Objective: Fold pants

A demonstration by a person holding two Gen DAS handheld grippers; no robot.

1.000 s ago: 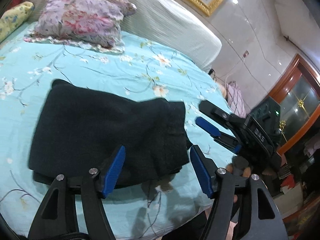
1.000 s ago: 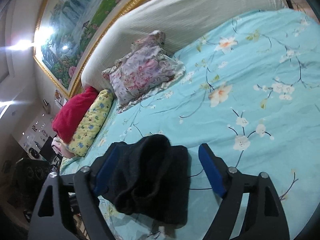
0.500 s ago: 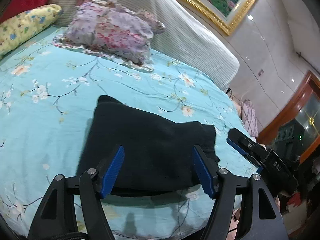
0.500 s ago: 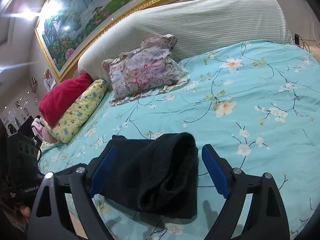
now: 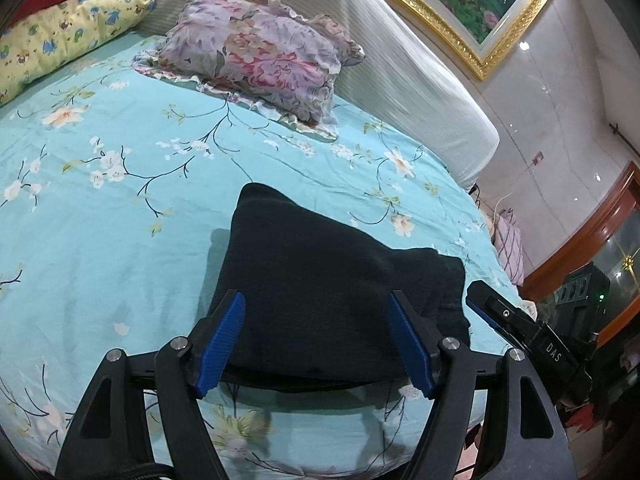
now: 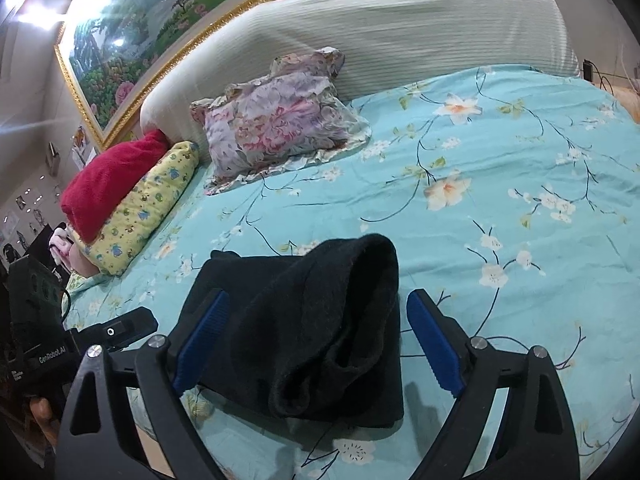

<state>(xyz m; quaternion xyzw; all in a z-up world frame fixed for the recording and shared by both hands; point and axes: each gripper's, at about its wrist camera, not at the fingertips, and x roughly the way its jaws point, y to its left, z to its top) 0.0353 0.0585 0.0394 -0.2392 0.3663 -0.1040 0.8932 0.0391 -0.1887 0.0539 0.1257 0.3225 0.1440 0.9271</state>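
**Both grippers off the pants, jaws spreading**

Left gripper (image 5: 318, 344): jaws wide and opening. Blue pads (image 5: 222, 344) frame the near edge of the black pants (image 5: 320, 280) in its own view, but the pads are not pressing on the cloth. Nothing gripped.

Right gripper (image 6: 316, 344): jaws wide and opening too. The pants (image 6: 312, 328) show between the pads (image 6: 434, 344) in its own view, with a clear gap on both sides. Nothing held.

Each gripper catches the other: the right one shows at the right edge of the left wrist view (image 5: 520, 328), beside the right end of the pants; the left one shows at the left edge of the right wrist view (image 6: 116, 330), with a bit of the person's hand (image 6: 40, 408) under it.

Pants: folded into a compact black bundle, lying flat on the turquoise floral bedsheet (image 5: 120, 220) close to the near edge of the bed. From the right side, the end of the bundle shows stacked layers with a rounded fold on top.

Further back: floral ruffled pillow (image 5: 260, 52) near the headboard, well apart from the pants. Yellow patterned pillow (image 6: 144, 208) and red cushion (image 6: 108, 176) to the left of it. Ribbed off-white headboard (image 6: 380, 36) behind. Gold-framed landscape painting (image 6: 140, 32) on the wall above it.
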